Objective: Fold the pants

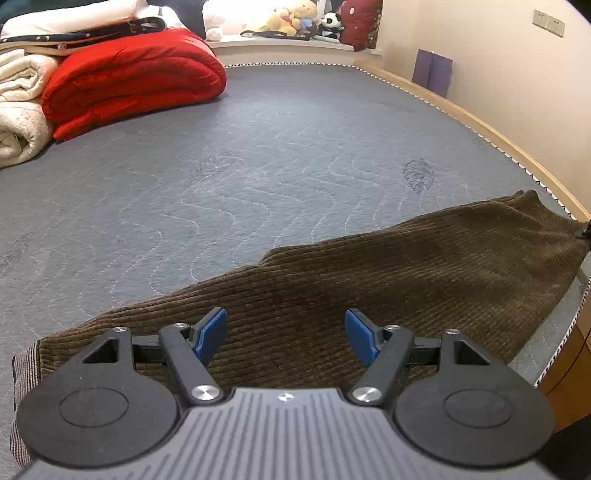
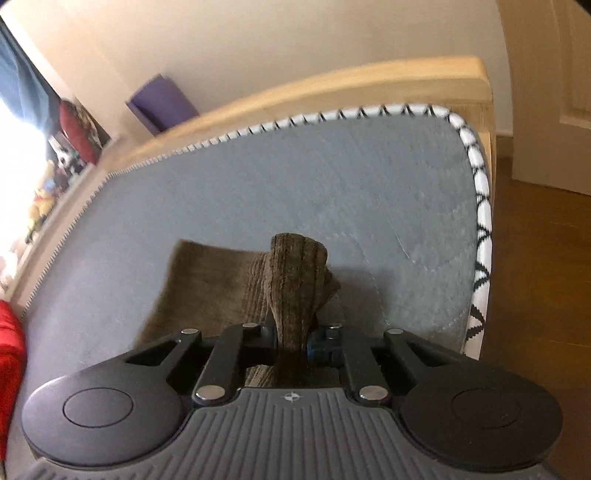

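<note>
- One pair of brown corduroy pants lies flat along the mattress edge.
- My left gripper hovers wide over them.
- My right gripper pinches a raised fold.

Bending strongly at the edges in both fisheye views. Blurring in the right wrist view, glaring white at its left edge.

Red quilt (folded) beside cream blankets; plush toys beyond

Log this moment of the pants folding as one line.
left gripper: open above brown corduroy pants | right gripper: shut on pants end | surface: grey mattress
</note>
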The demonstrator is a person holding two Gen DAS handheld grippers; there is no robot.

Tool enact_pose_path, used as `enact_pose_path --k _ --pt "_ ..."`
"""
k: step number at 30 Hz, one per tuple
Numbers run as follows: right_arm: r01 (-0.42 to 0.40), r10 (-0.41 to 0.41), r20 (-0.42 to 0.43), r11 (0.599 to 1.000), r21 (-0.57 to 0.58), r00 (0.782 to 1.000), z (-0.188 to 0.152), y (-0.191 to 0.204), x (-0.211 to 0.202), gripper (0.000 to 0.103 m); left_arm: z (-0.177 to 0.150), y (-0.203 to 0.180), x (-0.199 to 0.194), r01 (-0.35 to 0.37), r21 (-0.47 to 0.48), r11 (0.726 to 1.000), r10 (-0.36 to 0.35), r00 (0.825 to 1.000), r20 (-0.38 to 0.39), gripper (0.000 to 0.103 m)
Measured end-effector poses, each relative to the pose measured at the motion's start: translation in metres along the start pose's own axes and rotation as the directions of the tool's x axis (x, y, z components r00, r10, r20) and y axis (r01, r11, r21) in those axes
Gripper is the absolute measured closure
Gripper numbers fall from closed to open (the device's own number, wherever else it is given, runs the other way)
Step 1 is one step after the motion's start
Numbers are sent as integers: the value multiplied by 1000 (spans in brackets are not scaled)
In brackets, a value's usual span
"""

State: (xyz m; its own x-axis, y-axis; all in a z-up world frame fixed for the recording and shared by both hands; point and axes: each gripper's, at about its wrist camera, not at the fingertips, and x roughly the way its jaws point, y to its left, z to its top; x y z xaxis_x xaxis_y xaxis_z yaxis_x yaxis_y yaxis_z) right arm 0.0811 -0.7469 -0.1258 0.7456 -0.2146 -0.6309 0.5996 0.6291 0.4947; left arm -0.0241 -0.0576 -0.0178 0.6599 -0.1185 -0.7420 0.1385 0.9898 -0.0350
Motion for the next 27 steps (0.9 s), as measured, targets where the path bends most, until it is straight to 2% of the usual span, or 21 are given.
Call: enact_pose_path --k 3,5,6,8,10,13,15,16,18,19,21,22,23,24,25,26,27 --pt "-13 19 61 996 -89 998 -2 29 -28 91 -1 2 -4 3 -9 1000 -3 1000 7 27" --pt "-10 42 129 970 -242 991 -12 64 -54 91 -2 5 -8 5 -20 1000 -4 1000 11 27" --pt "-2 61 166 941 -339 984 -21 84 -68 91 -2 7 -11 8 -27 1000 -7 1000 13 27" --pt "7 135 222 840 -543 966 -51 130 -102 91 -3 11 -16 11 -36 999 -10 1000 22 27" --pt "-22 243 228 729 -685 943 -90 169 -137 91 -5 16 -23 10 -45 999 -9 999 31 27" --pt "-98 396 154 548 -831 905 -161 213 -184 91 -9 26 -31 5 -69 998 -3 999 32 27" --pt "-149 460 70 424 -893 885 -212 231 -208 91 -13 34 -36 1 -84 996 1 1000 27 27" --pt "-176 479 11 344 -922 877 -241 238 -218 91 -15 38 -38 -3 -90 996 5 1000 23 27" --pt "-259 450 -161 166 -952 879 -304 247 -226 90 -19 46 -41 -9 -103 995 10 1000 14 27" --pt "-311 400 -248 100 -945 883 -332 248 -225 89 -21 50 -42 -9 -109 994 10 1000 9 27" --pt "-414 273 -397 8 -910 876 -377 242 -217 88 -24 59 -44 -10 -124 992 9 1000 -6 26" --pt "-474 171 -472 -35 -880 865 -397 239 -211 88 -26 62 -45 -14 -132 991 12 1000 -13 26" --pt "-513 85 -518 -72 -855 851 -414 237 -207 82 -27 66 -45 -17 -139 990 14 1000 -20 26" --pt "-497 70 -505 -105 -861 860 -422 234 -210 80 -28 71 -46 -18 -147 989 14 1000 -27 26" --pt "-472 100 -486 -140 -871 868 -424 233 -216 75 -30 74 -46 -18 -151 988 13 999 -33 26" --pt "-487 99 -501 -134 -863 860 -421 236 -218 73 -31 77 -47 -18 -152 988 12 999 -39 26" --pt "-519 98 -525 -85 -851 845 -412 241 -218 73 -33 80 -47 -23 -149 989 17 999 -47 25"
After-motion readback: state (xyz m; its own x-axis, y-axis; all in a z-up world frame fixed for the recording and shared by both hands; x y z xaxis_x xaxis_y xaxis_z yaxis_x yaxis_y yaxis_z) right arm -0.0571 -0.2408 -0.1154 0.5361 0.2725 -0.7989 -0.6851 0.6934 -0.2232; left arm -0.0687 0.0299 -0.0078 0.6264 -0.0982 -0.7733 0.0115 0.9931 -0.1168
